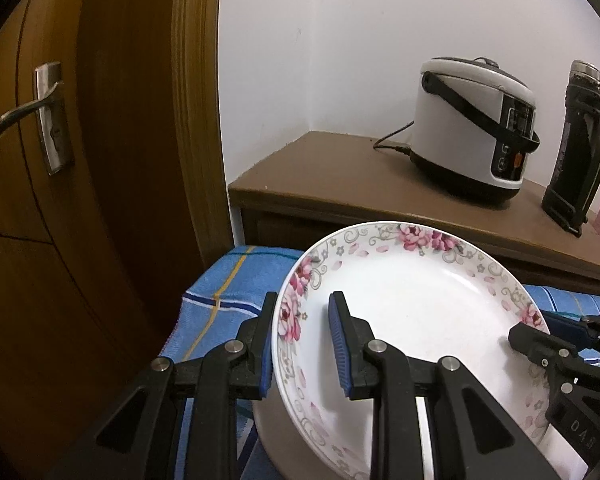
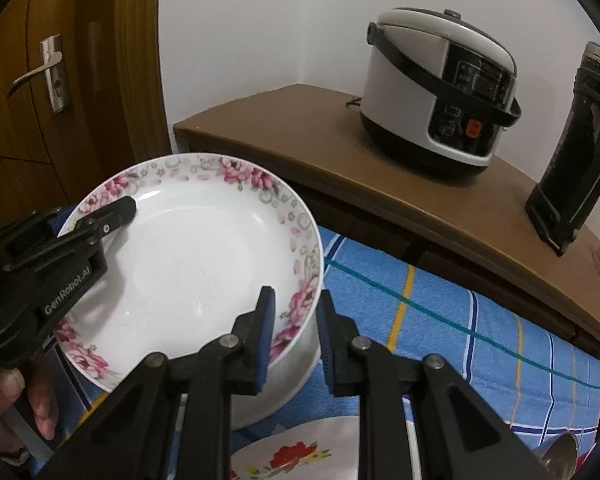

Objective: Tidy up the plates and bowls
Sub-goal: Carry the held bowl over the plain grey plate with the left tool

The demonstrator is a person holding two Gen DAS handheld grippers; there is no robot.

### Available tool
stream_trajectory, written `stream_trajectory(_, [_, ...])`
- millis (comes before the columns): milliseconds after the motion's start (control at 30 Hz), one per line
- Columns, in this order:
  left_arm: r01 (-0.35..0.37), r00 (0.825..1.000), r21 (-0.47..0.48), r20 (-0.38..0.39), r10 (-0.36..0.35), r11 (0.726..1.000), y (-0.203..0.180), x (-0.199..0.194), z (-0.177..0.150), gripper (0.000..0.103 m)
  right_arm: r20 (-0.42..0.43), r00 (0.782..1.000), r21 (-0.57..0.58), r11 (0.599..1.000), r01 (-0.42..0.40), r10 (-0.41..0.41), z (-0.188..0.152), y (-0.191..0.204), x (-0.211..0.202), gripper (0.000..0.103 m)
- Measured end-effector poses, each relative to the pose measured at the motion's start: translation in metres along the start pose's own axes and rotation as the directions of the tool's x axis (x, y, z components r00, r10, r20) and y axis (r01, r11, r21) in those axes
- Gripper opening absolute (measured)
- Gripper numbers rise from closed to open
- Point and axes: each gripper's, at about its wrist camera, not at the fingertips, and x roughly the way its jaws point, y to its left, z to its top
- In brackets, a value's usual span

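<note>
Red-flowered plate (image 2: 296, 454): right view only

White lettering "GenRobot.AI" runs along the side of the left gripper (image 2: 126, 210), as seen from the right wrist view. In the left wrist view, part of an embossed marking, apparently "DAS", shows on the right gripper (image 1: 540, 334), cut off by the frame edge. The markings on the rice cooker (image 2: 440, 92) control panel are too small to read.
</note>
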Motion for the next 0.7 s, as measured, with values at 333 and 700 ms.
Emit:
stream_trajectory(333, [-0.021,0.999,0.003,-0.029,0.021,1.0,0.001,0.008,0.0,0.027,-0.031,1.0,-0.007,1.0,-0.007,0.006,0.004,-0.002,0.003,0.021])
stream_trajectory(700, [-0.029,0.998,0.005,-0.06,0.029,1.0,0.002,0.012,-0.001,0.027,-0.05,0.998,-0.021,0.999,-0.025,0.024,0.008,-0.002,0.008,0.021])
